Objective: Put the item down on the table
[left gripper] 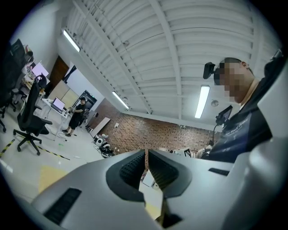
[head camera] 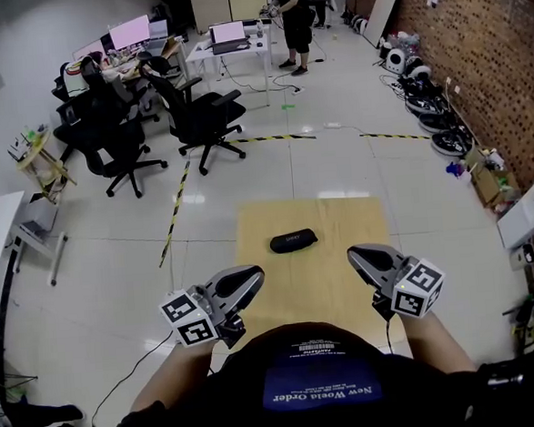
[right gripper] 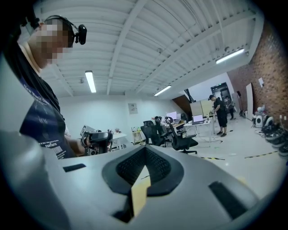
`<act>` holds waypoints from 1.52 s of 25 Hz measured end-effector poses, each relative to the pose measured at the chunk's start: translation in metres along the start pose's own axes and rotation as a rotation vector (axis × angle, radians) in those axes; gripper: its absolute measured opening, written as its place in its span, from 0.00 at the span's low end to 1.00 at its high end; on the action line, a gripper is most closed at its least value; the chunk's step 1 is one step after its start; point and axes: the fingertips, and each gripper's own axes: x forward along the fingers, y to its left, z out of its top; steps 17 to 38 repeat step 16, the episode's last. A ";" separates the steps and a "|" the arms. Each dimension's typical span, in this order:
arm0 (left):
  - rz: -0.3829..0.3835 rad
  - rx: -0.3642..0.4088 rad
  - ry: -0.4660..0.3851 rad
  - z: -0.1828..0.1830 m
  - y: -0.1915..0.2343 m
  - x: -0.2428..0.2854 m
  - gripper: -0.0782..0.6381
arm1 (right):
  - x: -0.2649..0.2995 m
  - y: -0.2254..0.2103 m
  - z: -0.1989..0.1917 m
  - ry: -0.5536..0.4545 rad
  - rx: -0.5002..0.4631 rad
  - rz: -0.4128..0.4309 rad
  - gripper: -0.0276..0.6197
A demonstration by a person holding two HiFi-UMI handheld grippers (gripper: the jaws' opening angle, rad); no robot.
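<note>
A black oblong case (head camera: 294, 241) lies by itself on the small wooden table (head camera: 323, 291), towards its far half. My left gripper (head camera: 253, 275) hovers over the table's near left corner, well short of the case, its jaws together and nothing between them. My right gripper (head camera: 355, 255) is held at the near right side, jaws likewise closed and empty. In the left gripper view the left gripper (left gripper: 146, 152) points up at the ceiling and brick wall. The right gripper view shows the right gripper (right gripper: 144, 150) aimed across the office. The case is in neither gripper view.
Black office chairs (head camera: 201, 121) and desks with monitors (head camera: 229, 37) stand beyond the table. A person (head camera: 294, 19) stands at the far end. Yellow-black tape (head camera: 174, 214) runs along the floor at left. Clutter lines the brick wall (head camera: 474, 47) at right.
</note>
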 end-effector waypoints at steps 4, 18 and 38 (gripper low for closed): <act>0.002 -0.003 0.002 0.000 -0.001 0.000 0.15 | 0.002 0.002 0.001 0.002 -0.006 0.015 0.02; 0.003 0.000 -0.001 0.004 -0.007 -0.002 0.15 | 0.000 0.005 0.003 0.012 -0.021 0.037 0.02; 0.003 0.000 -0.001 0.004 -0.007 -0.002 0.15 | 0.000 0.005 0.003 0.012 -0.021 0.037 0.02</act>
